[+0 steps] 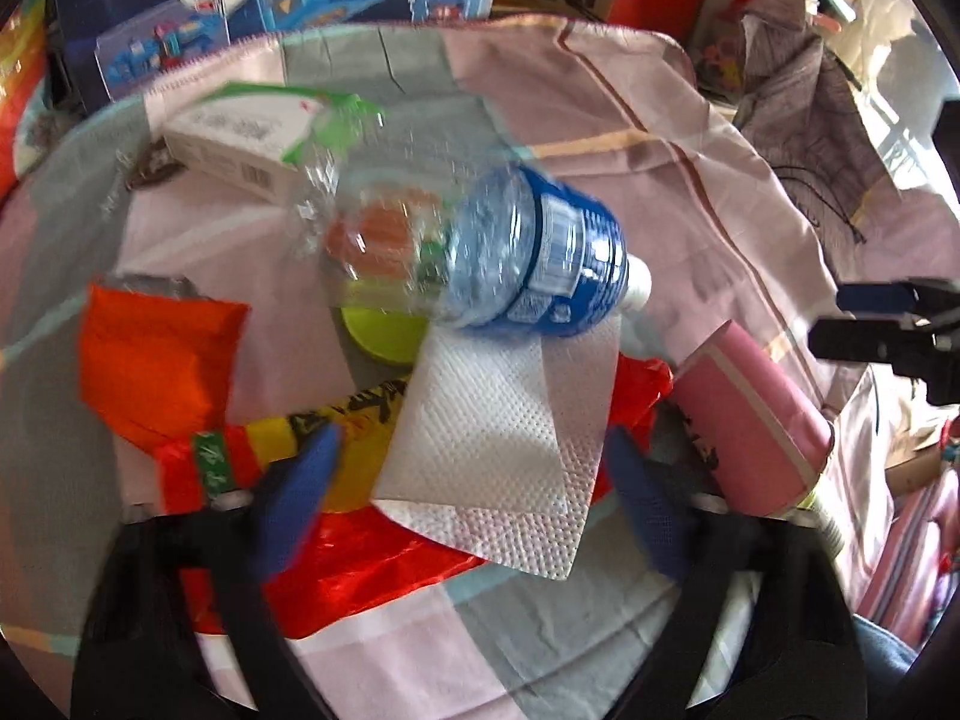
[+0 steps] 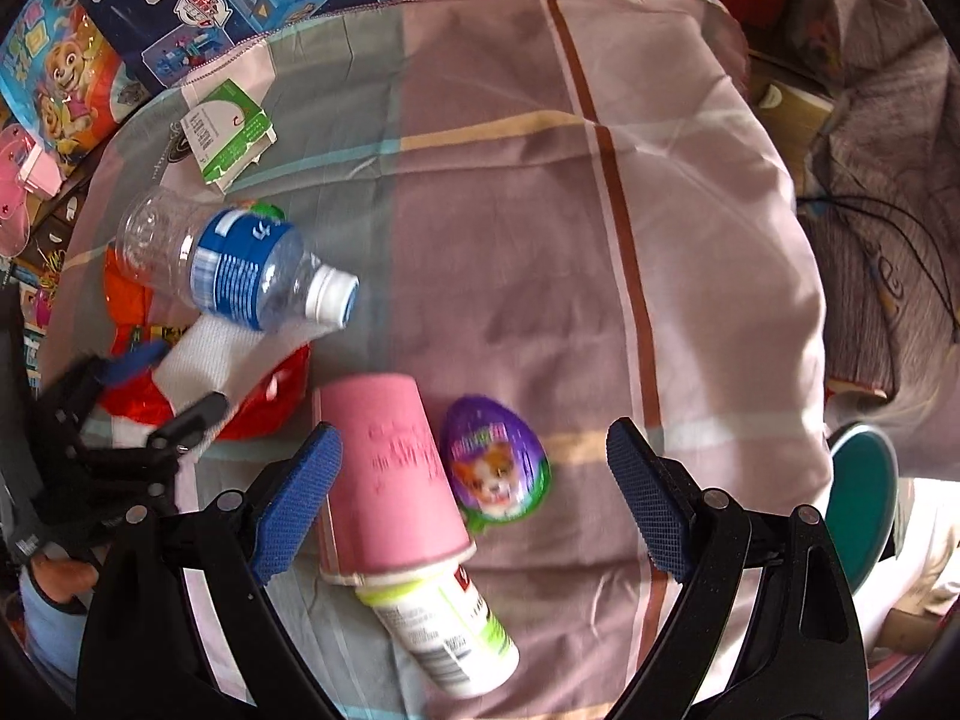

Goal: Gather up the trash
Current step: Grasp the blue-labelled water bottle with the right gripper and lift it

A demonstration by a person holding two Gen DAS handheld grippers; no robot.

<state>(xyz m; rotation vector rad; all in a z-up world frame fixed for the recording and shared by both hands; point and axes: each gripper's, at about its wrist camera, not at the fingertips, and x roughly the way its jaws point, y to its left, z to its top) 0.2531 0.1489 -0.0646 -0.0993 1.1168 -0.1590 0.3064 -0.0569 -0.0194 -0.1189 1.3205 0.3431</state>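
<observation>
My left gripper (image 1: 471, 480) hangs over a pile of trash on the checked cloth (image 1: 660, 180). Its blue pads stand either side of a white paper towel (image 1: 498, 438) without visibly pressing it. The towel lies on a red plastic bag (image 1: 384, 576), under a clear bottle with a blue label (image 1: 510, 252). An orange wrapper (image 1: 150, 354) lies to the left. My right gripper (image 2: 474, 504) is open over a pink paper cup (image 2: 390, 480) lying on its side and a purple egg-shaped wrapper (image 2: 495, 468). A white and green bottle (image 2: 444, 630) pokes out at the cup's mouth.
A white and green carton (image 2: 228, 132) lies at the cloth's far left, with a green lid (image 1: 384, 330) beside the bottle. Toy boxes (image 2: 180, 6) crowd the far edge. A teal round object (image 2: 864, 498) sits off the cloth's right side, with cables and clutter (image 2: 870, 210) there too.
</observation>
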